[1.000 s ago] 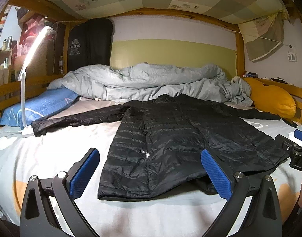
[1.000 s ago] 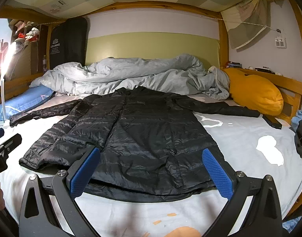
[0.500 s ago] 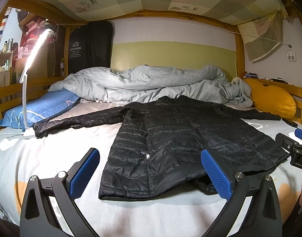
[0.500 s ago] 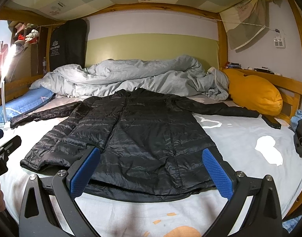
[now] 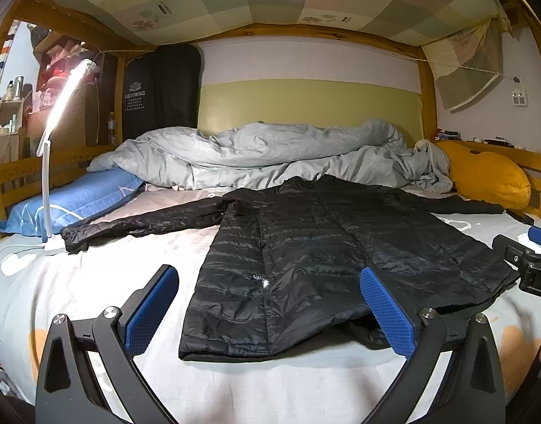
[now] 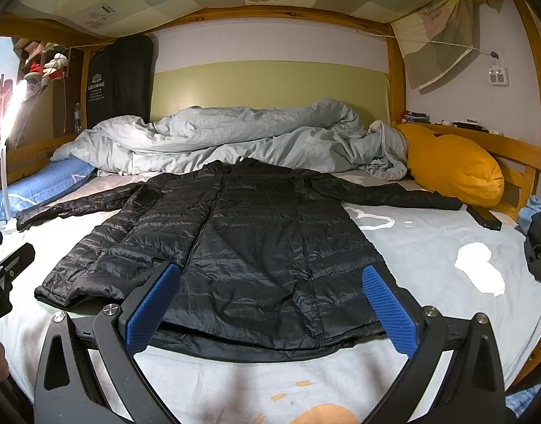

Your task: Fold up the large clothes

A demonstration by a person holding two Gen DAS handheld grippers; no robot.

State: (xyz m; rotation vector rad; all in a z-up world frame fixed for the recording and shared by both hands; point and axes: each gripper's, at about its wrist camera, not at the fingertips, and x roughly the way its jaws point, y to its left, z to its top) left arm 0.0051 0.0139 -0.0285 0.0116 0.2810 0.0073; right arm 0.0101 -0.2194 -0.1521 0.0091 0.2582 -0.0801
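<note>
A long black quilted jacket (image 5: pixel 306 254) (image 6: pixel 256 247) lies spread flat on the bed, hem toward me, both sleeves stretched out sideways. My left gripper (image 5: pixel 268 311) hovers open just before the hem's left half, nothing between its blue pads. My right gripper (image 6: pixel 270 312) is open too, over the hem's right half, and holds nothing. Each gripper's tip shows at the edge of the other view: the right one (image 5: pixel 525 265), the left one (image 6: pixel 5 275).
A crumpled grey duvet (image 5: pixel 270 155) is heaped behind the jacket. A blue pillow (image 5: pixel 72 201) and a lit white lamp (image 5: pixel 54 134) stand at left, an orange pillow (image 6: pixel 451 166) at right. Wooden bed rails (image 6: pixel 518 162) enclose the pale sheet (image 6: pixel 447 258). Dark clothing (image 6: pixel 539 247) lies far right.
Both views have tilted slightly downward and nearer the hem; the jacket lies as before and both grippers stay open.
</note>
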